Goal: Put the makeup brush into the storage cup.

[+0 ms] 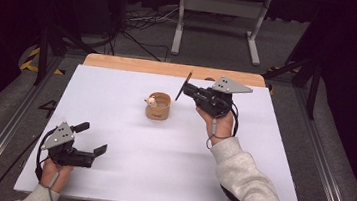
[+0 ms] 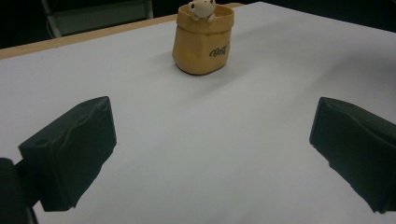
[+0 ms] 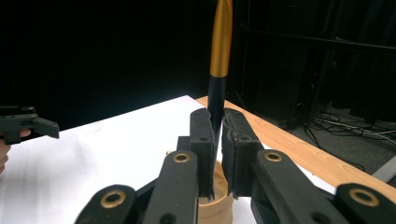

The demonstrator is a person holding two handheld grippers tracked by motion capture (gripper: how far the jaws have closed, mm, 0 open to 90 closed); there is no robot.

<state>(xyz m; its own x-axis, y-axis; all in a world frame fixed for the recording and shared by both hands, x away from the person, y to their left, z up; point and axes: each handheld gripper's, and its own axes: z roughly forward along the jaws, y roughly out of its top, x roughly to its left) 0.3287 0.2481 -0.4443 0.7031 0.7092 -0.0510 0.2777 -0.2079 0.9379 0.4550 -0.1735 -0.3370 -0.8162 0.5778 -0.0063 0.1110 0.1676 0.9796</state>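
Your right gripper [image 3: 217, 140] is clamped on a pen [image 3: 219, 60]: black lower barrel, gold upper part, pinched between the two black pads near its lower end. In the right gripper view the pen stands up past the jaw tips and the gold end runs off the top edge. Below the jaws, right under the pen's gripped end, you see the rim of the tan cup [image 3: 215, 205], so the pen sits above the cup, approx. over its opening; can't tell if the tip is inside or only over it.

In the high view your right gripper [image 1: 187, 89] is held up off the table [image 1: 261, 154], just to the right of the cup [image 1: 158, 107], jaws pointing left toward it. The pen [image 1: 184, 86] shows there as a thin dark stick, tilted, crossing the jaw tips, near the cup's right rim but not visibly touching it. Your right hand [image 1: 219, 122] holds the body from below, cable looping down by the wrist.

The cup stands upright near the middle of the white table, a bit toward the far edge, w/ a small pale figure [image 2: 201, 9] peeking over its rim and dark lettering on the side.

Your left gripper [image 1: 91, 139] is wide open, nothing between the pads. It sits low at the near-left part of the table, well apart from the cup [image 2: 203, 42]. In the left gripper view the cup is straight ahead, far beyond the two spread pads, w/ bare table between.
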